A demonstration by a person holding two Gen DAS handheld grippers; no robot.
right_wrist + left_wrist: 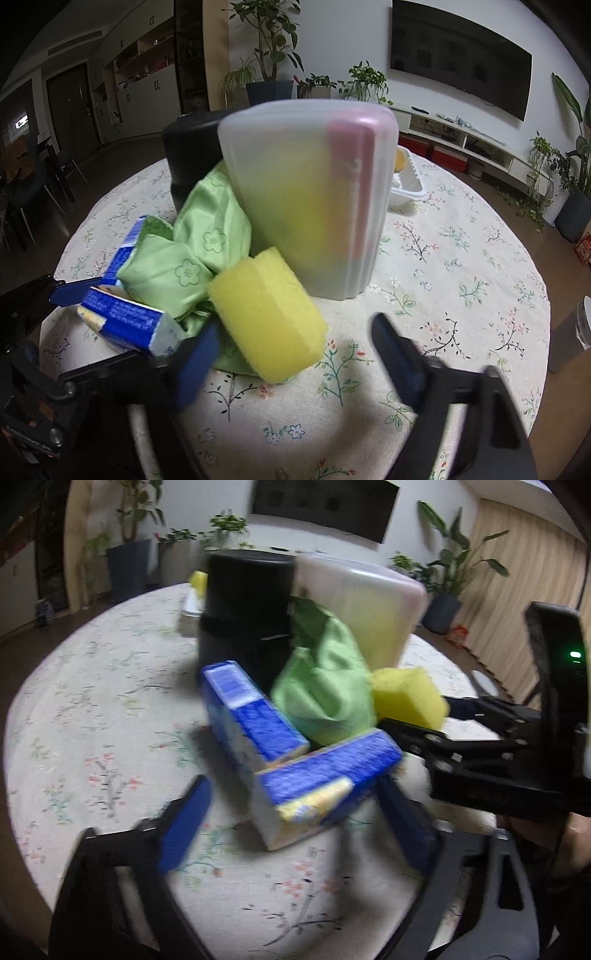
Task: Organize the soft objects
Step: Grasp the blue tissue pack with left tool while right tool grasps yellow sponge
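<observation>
My left gripper (295,834) is hovering with jaws spread wide, gripping nothing — the nearer blue sponge pack (325,779) is lying between the fingers, though I cannot tell if they touch it. My right gripper (291,354) is gaping open too, the yellow sponge (267,314) sitting just ahead of its left finger. The green cloth (207,240) is bunching between the packs and the frosted plastic container (310,199) on the floral tablecloth (461,295) — a black canister (245,616) is standing behind.
</observation>
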